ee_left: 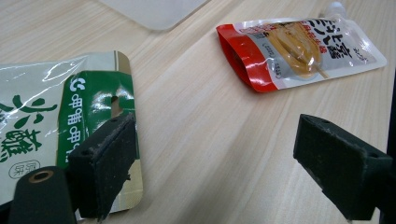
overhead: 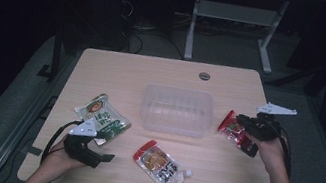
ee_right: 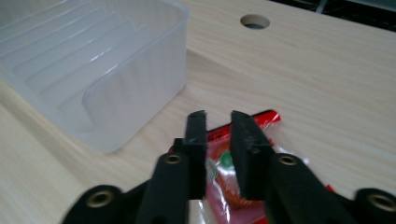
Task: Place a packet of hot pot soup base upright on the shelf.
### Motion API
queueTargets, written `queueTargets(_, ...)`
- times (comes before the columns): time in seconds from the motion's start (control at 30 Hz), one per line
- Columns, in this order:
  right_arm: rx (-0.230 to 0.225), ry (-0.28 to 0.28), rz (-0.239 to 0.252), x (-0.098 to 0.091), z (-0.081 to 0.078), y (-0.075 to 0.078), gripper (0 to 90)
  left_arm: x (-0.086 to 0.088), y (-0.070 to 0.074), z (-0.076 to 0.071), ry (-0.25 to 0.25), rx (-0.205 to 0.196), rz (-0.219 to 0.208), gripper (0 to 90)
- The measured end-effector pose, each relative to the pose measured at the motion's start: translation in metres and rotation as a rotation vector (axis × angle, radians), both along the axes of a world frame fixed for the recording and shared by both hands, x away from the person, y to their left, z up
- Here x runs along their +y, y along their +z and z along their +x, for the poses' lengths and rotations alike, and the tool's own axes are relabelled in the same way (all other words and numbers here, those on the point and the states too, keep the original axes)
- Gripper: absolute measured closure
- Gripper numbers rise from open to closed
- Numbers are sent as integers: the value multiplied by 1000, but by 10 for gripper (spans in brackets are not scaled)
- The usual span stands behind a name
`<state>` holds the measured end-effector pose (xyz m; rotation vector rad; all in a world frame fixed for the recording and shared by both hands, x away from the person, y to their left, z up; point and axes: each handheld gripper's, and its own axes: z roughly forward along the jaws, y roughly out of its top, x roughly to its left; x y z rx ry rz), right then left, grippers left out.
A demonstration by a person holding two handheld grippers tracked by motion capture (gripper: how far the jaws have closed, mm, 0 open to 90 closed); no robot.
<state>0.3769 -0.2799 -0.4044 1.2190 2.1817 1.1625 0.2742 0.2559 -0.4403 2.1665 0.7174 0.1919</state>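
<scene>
Dark room; pale wooden table; clear tub centred.

Green pouch: large white East Asian characters on the clear and green front, partly cut off at the frame edge; a vertical column of smaller white characters on the green band; a small framed stamp-like mark near the bottom left. None can be read with certainty.

Red-and-white pouch: bold black East Asian characters along its right side; fine print beside them is too small to read.

Red pouch: no lettering legible.
</scene>
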Motion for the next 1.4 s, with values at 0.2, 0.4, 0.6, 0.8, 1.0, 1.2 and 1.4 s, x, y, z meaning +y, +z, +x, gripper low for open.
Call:
queueTargets(0.2,9,-38,-10,-2,26,-4,899,0,0,0,-11,-3,-5,133)
queueTargets(0.4,50,-76,-58,-9,46,-23,899,-1,0,-1,-14,-5,-9,136)
queueTargets(0.6,90,-87,-81,-14,51,-41,900,-2,0,-1,-14,-6,-8,137)
queueTargets(0.8,110,-97,-74,-18,55,-48,900,-3,0,-2,-17,-4,-5,137)
queueTargets(1.0,125,-69,-77,-17,57,-53,900,-4,-1,-3,-19,0,-6,137)
queueTargets(1.2,147,-47,-93,-14,51,-52,900,-6,-1,-4,-32,3,-3,137)
queueTargets(1.4,159,0,-116,-13,41,-53,900,-8,-1,-5,-39,4,0,137)
